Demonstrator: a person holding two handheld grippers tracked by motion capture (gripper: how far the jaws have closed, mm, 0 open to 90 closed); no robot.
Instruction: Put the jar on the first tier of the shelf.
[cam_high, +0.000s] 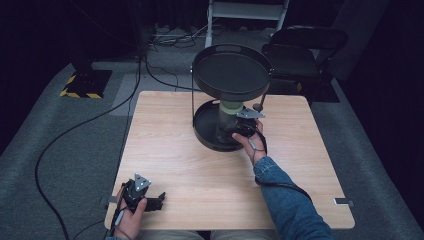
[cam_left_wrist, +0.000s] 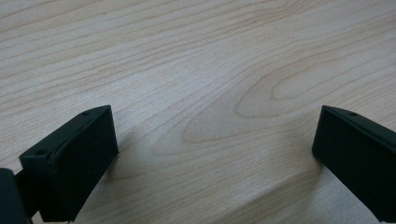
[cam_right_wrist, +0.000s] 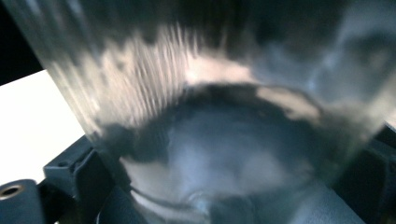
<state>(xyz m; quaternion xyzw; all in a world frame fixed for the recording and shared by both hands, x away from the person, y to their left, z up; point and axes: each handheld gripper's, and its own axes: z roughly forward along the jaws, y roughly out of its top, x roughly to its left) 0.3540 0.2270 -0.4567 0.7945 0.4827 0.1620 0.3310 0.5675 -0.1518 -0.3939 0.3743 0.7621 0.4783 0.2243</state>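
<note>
The jar (cam_right_wrist: 224, 126) is clear glass with fine upright ribs on its wall and a rounded base, blurred at close range in the right gripper view; the fingers (cam_right_wrist: 70, 179) of the right gripper (cam_high: 239, 128) sit on either side of its lower part and appear closed on it; in the high view the jar (cam_high: 227, 120) stands upright on the lower tier (cam_high: 205, 131) of a black two-tier round tray stand, under the upper tier (cam_high: 231, 74), and carries a pale green lid (cam_high: 231, 106); no label, brand or writing can be read on it; the right hand (cam_high: 252, 145) reaches in from the front with a denim sleeve (cam_high: 287, 197) behind it. The left gripper (cam_high: 159, 199) rests low at the near left corner of the table (cam_high: 200, 165), well apart from the stand; its fingers (cam_left_wrist: 70, 163) stand wide apart over bare wood grain with nothing between them.
</note>
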